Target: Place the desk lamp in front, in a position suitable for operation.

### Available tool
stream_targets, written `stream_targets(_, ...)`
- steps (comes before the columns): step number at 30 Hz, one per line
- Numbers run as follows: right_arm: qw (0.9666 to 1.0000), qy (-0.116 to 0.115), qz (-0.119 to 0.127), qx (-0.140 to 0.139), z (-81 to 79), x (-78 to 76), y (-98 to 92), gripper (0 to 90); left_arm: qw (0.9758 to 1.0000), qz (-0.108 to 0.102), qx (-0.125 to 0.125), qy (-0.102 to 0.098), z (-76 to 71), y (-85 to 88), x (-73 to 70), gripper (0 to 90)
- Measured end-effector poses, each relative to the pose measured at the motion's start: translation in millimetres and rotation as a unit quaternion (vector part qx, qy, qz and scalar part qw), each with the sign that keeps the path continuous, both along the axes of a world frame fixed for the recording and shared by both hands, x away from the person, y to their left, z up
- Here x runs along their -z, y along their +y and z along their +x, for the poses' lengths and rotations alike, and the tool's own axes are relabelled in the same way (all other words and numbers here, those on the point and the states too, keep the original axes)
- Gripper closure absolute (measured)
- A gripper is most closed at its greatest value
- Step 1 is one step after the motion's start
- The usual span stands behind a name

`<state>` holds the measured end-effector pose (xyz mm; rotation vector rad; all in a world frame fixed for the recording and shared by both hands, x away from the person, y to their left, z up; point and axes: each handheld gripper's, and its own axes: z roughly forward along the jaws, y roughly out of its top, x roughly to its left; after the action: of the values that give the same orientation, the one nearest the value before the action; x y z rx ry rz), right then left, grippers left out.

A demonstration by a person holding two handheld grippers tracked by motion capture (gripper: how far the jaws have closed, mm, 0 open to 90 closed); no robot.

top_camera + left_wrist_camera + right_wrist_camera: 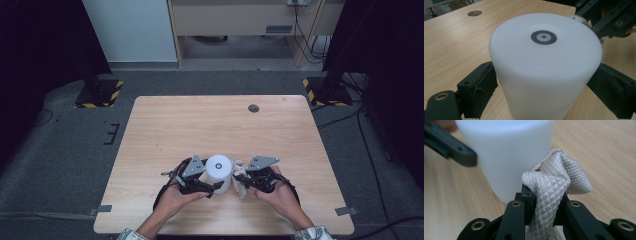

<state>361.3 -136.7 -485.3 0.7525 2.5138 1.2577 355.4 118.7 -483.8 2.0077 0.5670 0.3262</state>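
Nearest me, the right gripper (541, 202) pinches a beige quilted cloth (554, 182) against the white matte plastic cylinder (544, 67) (steadied between the left gripper's (212, 187) pads, near the table's front edge); wiping looks barely begun.

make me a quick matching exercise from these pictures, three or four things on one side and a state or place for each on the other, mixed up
Things:
1. white cylinder
2. quilted cloth
3. left gripper
4. round hole

States or places:
A. pinched in the right gripper
B. far side of the table
C. stands upright near the table's front edge
D. pads on both sides of the cylinder

Pairs: 1-C, 2-A, 3-D, 4-B
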Motion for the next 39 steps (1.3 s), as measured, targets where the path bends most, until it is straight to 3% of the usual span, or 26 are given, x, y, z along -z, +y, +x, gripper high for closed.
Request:
stream_targets(3, 0.9998, 0.008, -0.016, 0.000, 1.8, 6.1, 2.5, 77.3, 1.0000, 0.000, 0.000, 0.000, 0.1, 0.0, 0.1, 9.0)
stream_targets(4, 0.9993, 0.020, -0.032, 0.001, 4.2, 12.8, 5.2, 77.2, 1.0000, 0.000, 0.000, 0.001, 0.2, 0.1, 0.1, 9.0)
stream_targets(8, 0.9988, 0.023, -0.044, 0.004, 5.3, 16.6, 7.7, 77.3, 1.0000, 0.000, 0.000, 0.000, 0.2, 0.1, 0.1, 9.0)
stream_targets(12, 0.9992, 0.017, -0.036, 0.003, 2.8, 11.8, 6.3, 77.3, 1.0000, 0.001, 0.000, 0.000, 0.2, 0.1, 0.0, 9.0)
stream_targets(15, 1.0000, -0.001, -0.003, 0.002, -4.1, -4.1, 0.7, 77.3, 1.0000, 0.001, 0.000, 0.000, 0.1, 0.0, -0.1, 9.0)
stream_targets(20, 0.9995, -0.014, 0.028, -0.006, -15.2, -19.0, -4.1, 77.3, 1.0000, 0.002, 0.000, 0.000, 0.1, -0.1, -0.1, 9.0)
stream_targets(25, 0.9998, -0.007, 0.012, -0.016, -17.6, -13.8, -0.7, 77.3, 1.0000, 0.002, 0.000, 0.000, 0.1, 0.0, -0.2, 9.0)
stream_targets(28, 0.9996, 0.008, -0.014, -0.026, -15.7, -1.0, 2.2, 77.2, 1.0000, 0.002, 0.000, 0.000, 0.2, 0.0, -0.2, 9.0)
stream_targets(32, 0.9994, 0.006, -0.023, -0.025, -16.3, 1.1, 4.0, 77.2, 1.0000, 0.002, 0.002, 0.000, 0.6, 0.3, -0.3, 9.0)
stream_targets(34, 0.9994, 0.001, -0.023, -0.024, -17.2, -0.5, 4.2, 77.2, 1.0000, 0.003, 0.002, 0.001, 0.7, 0.5, -0.4, 9.0)
stream_targets(39, 0.9995, -0.019, 0.019, -0.017, -20.6, -15.2, -1.1, 77.2, 1.0000, 0.003, 0.002, 0.001, 0.8, 0.6, -0.5, 9.0)
